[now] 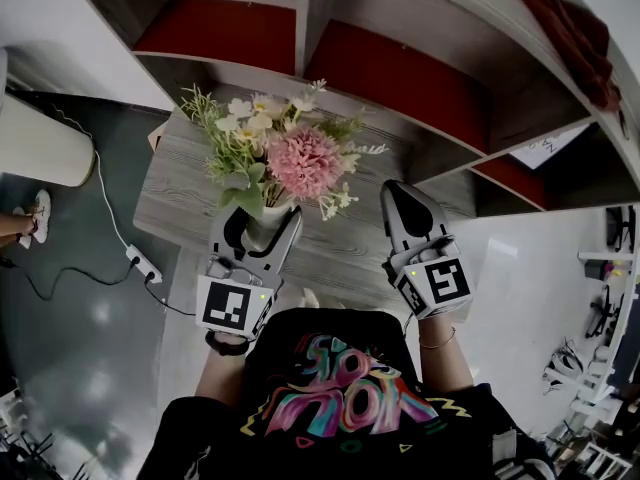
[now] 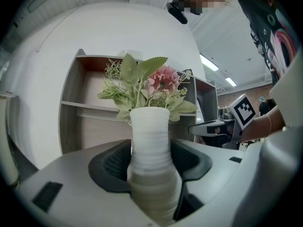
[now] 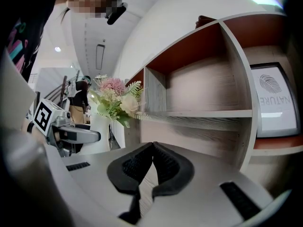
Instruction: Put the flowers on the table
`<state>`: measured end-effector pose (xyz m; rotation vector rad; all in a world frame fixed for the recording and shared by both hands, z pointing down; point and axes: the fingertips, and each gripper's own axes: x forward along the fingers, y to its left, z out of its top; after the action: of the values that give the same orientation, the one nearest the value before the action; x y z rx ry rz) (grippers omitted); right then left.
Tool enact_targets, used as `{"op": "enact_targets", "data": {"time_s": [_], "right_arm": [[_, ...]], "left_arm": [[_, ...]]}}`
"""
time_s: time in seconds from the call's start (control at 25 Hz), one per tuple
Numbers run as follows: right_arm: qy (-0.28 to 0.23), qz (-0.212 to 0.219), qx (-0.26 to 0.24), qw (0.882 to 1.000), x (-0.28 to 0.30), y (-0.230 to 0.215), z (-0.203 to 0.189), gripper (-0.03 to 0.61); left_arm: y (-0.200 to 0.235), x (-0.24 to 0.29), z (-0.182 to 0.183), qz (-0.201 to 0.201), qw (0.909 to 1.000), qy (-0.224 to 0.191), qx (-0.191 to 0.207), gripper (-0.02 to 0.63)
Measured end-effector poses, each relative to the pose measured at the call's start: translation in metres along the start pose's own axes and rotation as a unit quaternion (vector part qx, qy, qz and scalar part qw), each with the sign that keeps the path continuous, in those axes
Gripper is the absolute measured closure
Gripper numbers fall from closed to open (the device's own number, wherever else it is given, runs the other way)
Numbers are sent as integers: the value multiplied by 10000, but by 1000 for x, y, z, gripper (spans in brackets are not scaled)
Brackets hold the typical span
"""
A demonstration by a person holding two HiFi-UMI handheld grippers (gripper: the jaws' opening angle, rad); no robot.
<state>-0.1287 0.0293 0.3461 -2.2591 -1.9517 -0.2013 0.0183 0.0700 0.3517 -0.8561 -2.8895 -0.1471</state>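
A grey wood-grain table (image 1: 180, 198) stands in front of me, its far edge against a shelf unit (image 1: 400, 78) with red back panels. Dark floor lies off the table's left edge, where a power strip (image 1: 143, 262) trails its cable. My left gripper (image 1: 262, 230) has its jaws clamped on the neck of a ribbed white vase (image 2: 150, 150), one pad on each side of it. The flowers (image 1: 300, 158), a pink bloom among pale blossoms and green leaves, stand upright out of it. From the head view, the vase sits over the near edge of the table, roughly midway along it. The jaws hide its base in both views, so I cannot tell whether it touches the wood. I judge the carry to be nearly done. What is left is to lower the vase until it stands, open the jaws and draw back without tipping it. My right gripper (image 1: 398, 190) is near the table's near right corner, its jaws together with nothing between them. Its view looks into an empty shelf compartment beside a framed print (image 3: 274, 98).
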Motion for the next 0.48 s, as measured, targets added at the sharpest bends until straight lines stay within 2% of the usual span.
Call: {"op": "enact_targets", "data": {"time_s": [0.24, 0.48], "right_arm": [[108, -62, 0, 9999, -3, 2, -6, 563], [217, -99, 89, 9997, 11, 7, -21, 563]], "left_arm": [[3, 2, -10, -80, 10000, 19, -30, 345], [21, 12, -20, 30, 9992, -326, -210, 345]]}}
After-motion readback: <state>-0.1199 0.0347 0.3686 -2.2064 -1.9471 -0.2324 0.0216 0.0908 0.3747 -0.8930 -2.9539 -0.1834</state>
